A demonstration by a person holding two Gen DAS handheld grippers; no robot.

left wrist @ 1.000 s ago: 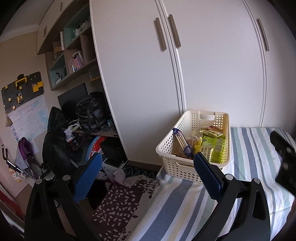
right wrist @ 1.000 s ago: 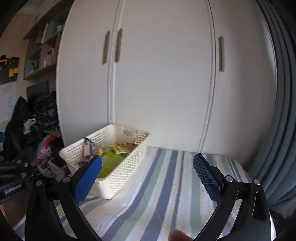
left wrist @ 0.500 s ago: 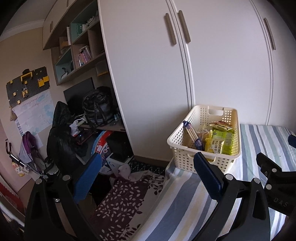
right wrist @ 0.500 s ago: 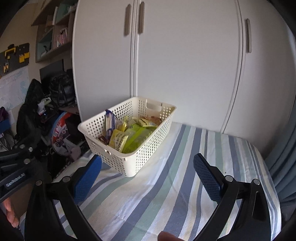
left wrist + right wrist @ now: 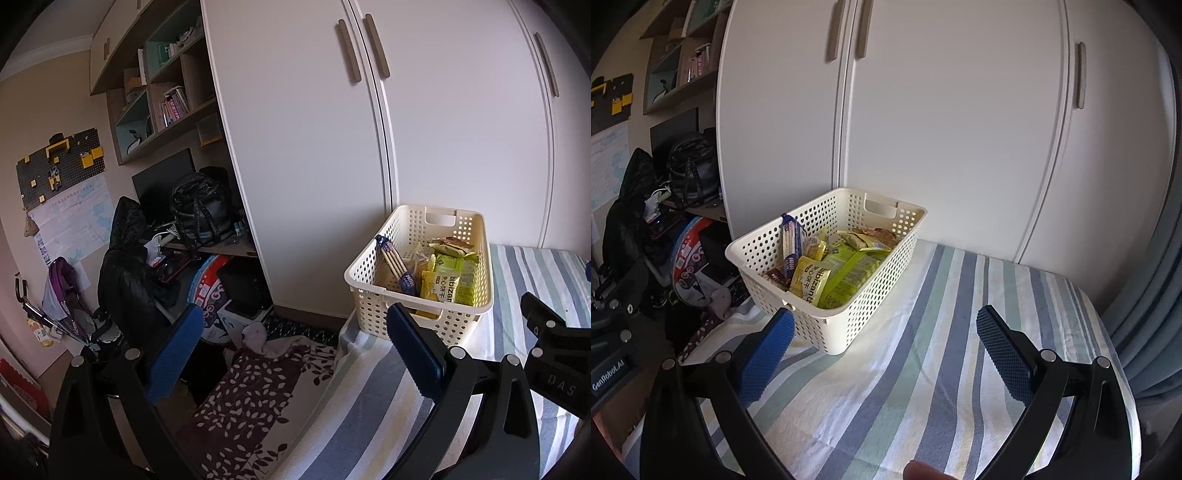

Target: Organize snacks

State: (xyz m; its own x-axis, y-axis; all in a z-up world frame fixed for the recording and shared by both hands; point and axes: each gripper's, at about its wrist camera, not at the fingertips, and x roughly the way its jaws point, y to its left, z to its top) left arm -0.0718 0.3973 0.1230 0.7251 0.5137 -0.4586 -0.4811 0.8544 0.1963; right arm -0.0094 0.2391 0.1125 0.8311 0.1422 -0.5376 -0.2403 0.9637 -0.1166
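Both tongs, left (image 5: 293, 349) and right (image 5: 884, 349), gape wide and empty. The basket (image 5: 871, 306) sits on the striped bed (image 5: 923, 387); its wall hides the lower snacks (image 5: 827, 273).

Snack packets (image 5: 827, 273) inside cream basket (image 5: 886, 295)

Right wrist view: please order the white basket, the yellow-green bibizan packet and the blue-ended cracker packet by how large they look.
1. white basket, clearly the largest; it holds the other two.
2 and 3. yellow-green bibizan packet and blue-ended cracker packet look alike in size; both are partly hidden, so I cannot rank them.
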